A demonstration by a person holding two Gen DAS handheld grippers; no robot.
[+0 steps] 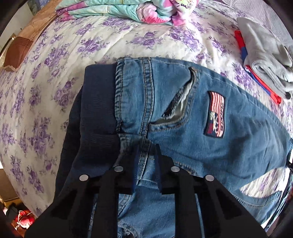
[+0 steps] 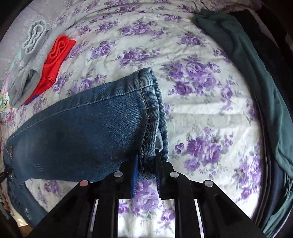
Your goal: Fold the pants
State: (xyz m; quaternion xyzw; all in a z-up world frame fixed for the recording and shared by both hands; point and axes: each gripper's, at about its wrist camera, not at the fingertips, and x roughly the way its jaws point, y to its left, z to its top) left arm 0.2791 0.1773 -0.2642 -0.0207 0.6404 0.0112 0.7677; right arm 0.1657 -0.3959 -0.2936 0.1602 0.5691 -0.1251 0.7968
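Blue jeans [image 1: 183,117] lie on a bed, with a navy elastic waistband [image 1: 95,102], a slit pocket and a flag patch [image 1: 215,114]. My left gripper [image 1: 146,148] points down at the waist and is shut on the denim beside the fly seam, near the waistband. In the right wrist view the jeans' leg [image 2: 91,128] stretches left, and its hem [image 2: 152,109] faces right. My right gripper [image 2: 147,157] is shut on the near corner of that hem, with stitched cloth pinched between the blue pads.
The bed wears a white sheet with purple flowers [image 2: 201,109]. Folded grey and red clothes [image 1: 263,60] lie beyond the jeans. A pastel quilt [image 1: 128,11] sits at the far end. Dark green cloth [image 2: 256,73] lies along the right edge.
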